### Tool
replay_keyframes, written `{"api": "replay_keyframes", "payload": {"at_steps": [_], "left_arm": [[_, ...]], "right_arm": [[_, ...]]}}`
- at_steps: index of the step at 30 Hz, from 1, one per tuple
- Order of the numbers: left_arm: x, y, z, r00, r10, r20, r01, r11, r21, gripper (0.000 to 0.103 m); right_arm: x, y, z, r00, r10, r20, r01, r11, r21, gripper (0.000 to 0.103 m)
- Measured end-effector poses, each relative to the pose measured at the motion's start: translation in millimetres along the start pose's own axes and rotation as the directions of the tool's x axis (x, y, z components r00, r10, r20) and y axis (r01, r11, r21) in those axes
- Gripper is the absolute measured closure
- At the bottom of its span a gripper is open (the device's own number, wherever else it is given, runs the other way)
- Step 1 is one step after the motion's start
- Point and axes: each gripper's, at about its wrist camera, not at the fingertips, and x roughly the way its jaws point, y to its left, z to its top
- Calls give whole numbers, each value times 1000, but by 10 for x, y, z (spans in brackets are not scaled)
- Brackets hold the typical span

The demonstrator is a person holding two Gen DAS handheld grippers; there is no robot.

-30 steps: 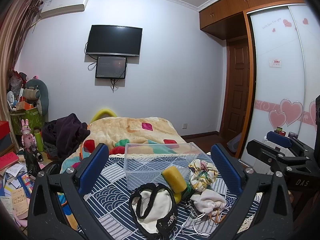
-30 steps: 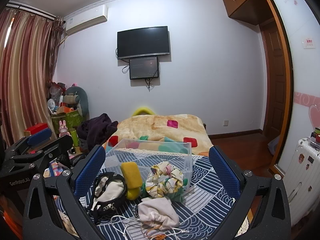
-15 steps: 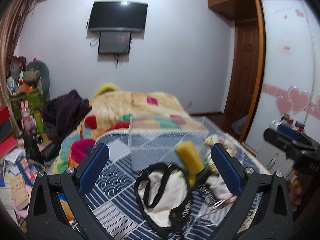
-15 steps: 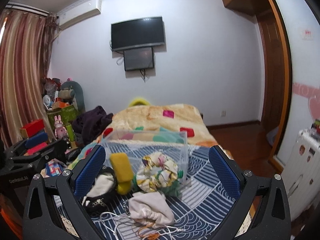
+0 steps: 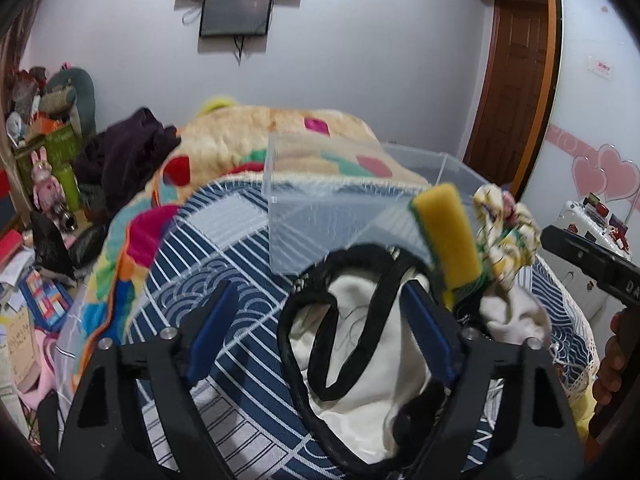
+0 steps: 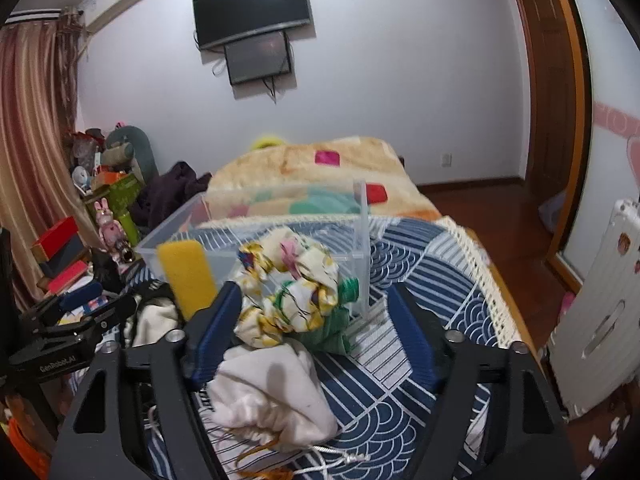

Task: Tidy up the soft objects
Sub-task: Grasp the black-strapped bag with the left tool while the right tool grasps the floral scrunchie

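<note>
1. Left wrist view: the left gripper [image 5: 320, 332] is spread wide over the black-trimmed white garment [image 5: 360, 344] on the blue patterned cloth [image 5: 224, 272].
2. Right wrist view: the right gripper [image 6: 316, 332], jaws apart, brackets the floral scrunchie [image 6: 288, 288] and white drawstring pouch [image 6: 272, 400] before the clear box [image 6: 360, 240].

A black-trimmed white garment [image 5: 360, 344] lies crumpled on the bedspread beside an upright yellow sponge [image 5: 448, 236], a floral scrunchie [image 6: 288, 284], a cream drawstring pouch [image 6: 272, 396] and an empty clear box [image 5: 344, 208].

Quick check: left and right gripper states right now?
Left gripper: open, around the black-trimmed white garment.
Right gripper: open, over the drawstring pouch.
</note>
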Motion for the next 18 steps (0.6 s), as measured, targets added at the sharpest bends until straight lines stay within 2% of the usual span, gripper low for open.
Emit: {"api": "replay_keyframes", "payload": {"at_steps": [2,5,6,8,10,12,16,18], "left_arm": [[58,25,-29,1000,-21,-22,21,1000,-10,26],[117,49,-59,997,-65,-41,64,998,-30,40],[127,52,-56,996,-77,-45,75,997,-34,47],[118,50,-58,996,-84,-43,82,996,-36,50],[93,33,-51,996,-77,-32,77,997,-26,58],[49,8,-48,997,-72,-17,72,997,-17,71],[-65,-24,-19,998,-67,9,67,998,-3,84],[-129,-31,4,998,-64,26,64,998,6,92]], "right_arm": [[46,-24,-9,1000,8,-21,-7,1000,15,40],[135,-52,-15,998,22,-52,-20,999,35,47],[160,-62,-20,998,34,-61,-31,998,45,52],[230,-50,-4,995,68,-78,-63,996,66,62],[267,-58,-13,992,93,-87,-86,993,80,74],[222,-42,-33,992,101,-80,-94,992,84,82],[128,-40,-48,995,90,-47,-87,993,74,91],[44,-36,-66,996,86,-28,-84,994,70,91]]}}
